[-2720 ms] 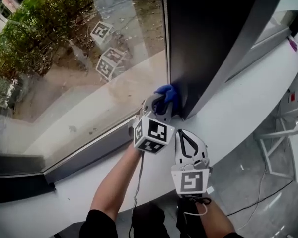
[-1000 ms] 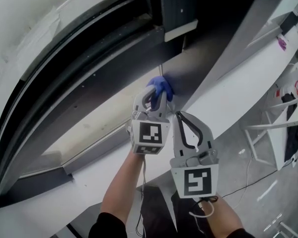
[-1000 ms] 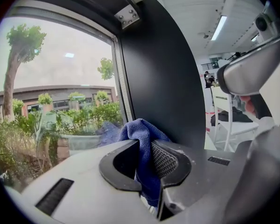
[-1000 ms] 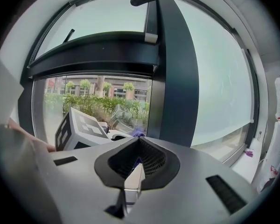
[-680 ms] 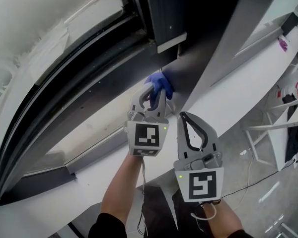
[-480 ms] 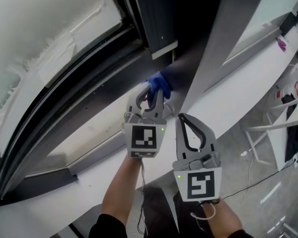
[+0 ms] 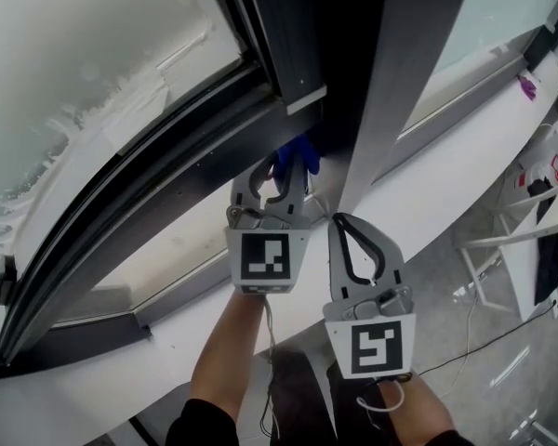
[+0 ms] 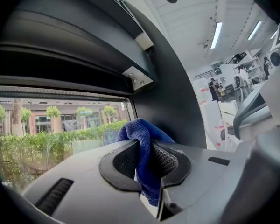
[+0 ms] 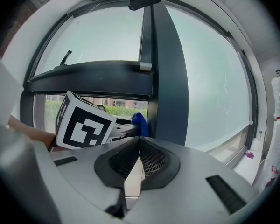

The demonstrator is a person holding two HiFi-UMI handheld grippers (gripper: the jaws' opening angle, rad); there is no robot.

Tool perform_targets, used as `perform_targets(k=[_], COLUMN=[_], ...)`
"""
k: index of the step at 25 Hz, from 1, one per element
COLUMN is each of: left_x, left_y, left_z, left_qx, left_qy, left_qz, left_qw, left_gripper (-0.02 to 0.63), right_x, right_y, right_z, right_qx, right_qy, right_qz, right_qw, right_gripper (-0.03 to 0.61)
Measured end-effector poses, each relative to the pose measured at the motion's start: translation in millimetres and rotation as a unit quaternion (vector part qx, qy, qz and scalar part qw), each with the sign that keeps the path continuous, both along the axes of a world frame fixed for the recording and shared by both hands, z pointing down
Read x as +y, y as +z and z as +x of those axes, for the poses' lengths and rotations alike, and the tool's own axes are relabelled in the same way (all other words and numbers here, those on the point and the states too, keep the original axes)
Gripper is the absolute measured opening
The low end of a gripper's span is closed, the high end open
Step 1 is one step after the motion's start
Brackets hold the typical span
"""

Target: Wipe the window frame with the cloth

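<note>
Blue cloth (image 7: 298, 151) sits clamped in the left gripper (image 7: 284, 163) at the dark window frame (image 7: 349, 63); the right gripper (image 7: 342, 221) has its 2 jaws together on nothing.

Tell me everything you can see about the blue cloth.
The cloth is deep blue with a soft, fuzzy weave, like microfibre. It is bunched up and clamped between the jaws of the left gripper. A rounded fold bulges out past the jaws and a tail trails back between them. It is held up at the dark upright of the window frame, beside the glass. Whether it actually touches the frame cannot be told.
</note>
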State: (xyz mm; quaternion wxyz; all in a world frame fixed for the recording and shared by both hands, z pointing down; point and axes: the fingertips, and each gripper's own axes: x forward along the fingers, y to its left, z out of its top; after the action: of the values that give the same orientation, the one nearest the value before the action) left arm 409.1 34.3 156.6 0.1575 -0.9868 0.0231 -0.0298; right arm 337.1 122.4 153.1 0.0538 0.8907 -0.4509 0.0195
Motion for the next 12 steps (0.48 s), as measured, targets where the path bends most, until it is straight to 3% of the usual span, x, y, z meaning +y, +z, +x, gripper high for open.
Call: perform_targets(k=[5,12], left_x=[0,1], left_y=[-15,-33], left_z=[-2,-5], left_qx=[0.009,0.033], left_qy=[-0.003,-0.003], left_qz=[0.023,0.024], left_qw=[0.9997,0.9992], left_gripper=[0.051,0.051], right_x=[3,7], right_y=[-6,-9], right_z=[-5,-8], right_qx=[0.005,0.006], right_qy=[-0.003,-0.004], right_qz=[0.001,0.002], right_qw=[1.000,1.000], right_gripper=[0.006,0.006])
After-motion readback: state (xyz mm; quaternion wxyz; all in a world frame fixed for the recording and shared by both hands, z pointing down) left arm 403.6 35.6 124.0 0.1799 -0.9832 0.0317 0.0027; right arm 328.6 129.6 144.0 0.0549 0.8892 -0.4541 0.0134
